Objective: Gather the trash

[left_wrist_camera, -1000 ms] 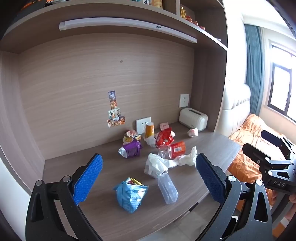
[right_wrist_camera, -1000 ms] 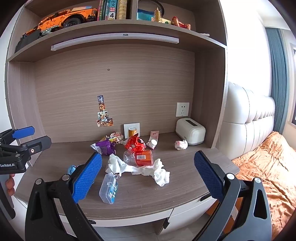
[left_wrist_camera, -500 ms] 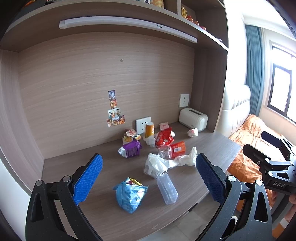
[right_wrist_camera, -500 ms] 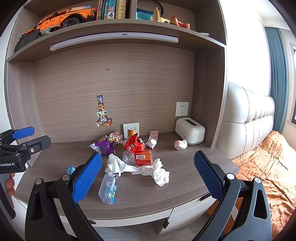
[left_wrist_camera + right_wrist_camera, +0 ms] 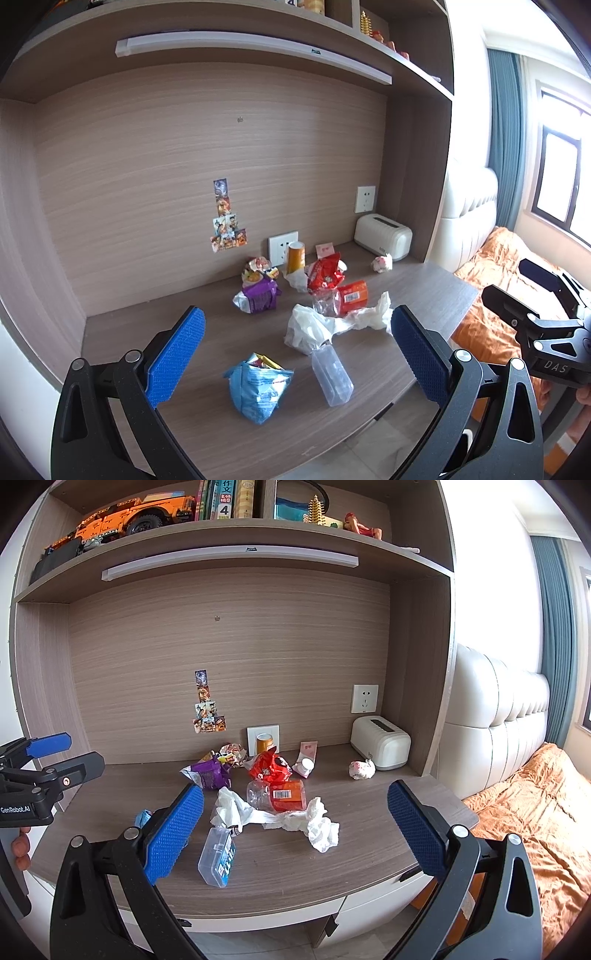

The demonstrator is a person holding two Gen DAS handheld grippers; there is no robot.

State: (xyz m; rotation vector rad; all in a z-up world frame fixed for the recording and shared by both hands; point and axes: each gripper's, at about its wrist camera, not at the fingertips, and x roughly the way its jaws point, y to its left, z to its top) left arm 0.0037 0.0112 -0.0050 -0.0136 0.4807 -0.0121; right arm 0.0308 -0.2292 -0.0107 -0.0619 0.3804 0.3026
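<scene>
Trash lies on a wooden desk (image 5: 362, 864): a light blue snack bag (image 5: 257, 387), a clear plastic bottle (image 5: 331, 373) that also shows in the right wrist view (image 5: 218, 852), crumpled white tissue (image 5: 295, 818), a crushed bottle with an orange label (image 5: 282, 794), a red wrapper (image 5: 269, 766), a purple wrapper (image 5: 208, 773) and an orange can (image 5: 264, 743). My left gripper (image 5: 297, 358) is open and empty, in front of the desk over the blue bag and bottle. My right gripper (image 5: 295, 830) is open and empty, in front of the desk's edge.
A white toaster (image 5: 380, 742) stands at the back right with a small crumpled wrapper (image 5: 361, 769) beside it. A shelf (image 5: 221, 535) with a toy truck and books hangs overhead. A bed with an orange cover (image 5: 535, 812) is to the right.
Hardly anything has changed; both views have shifted very slightly and both grippers stay open.
</scene>
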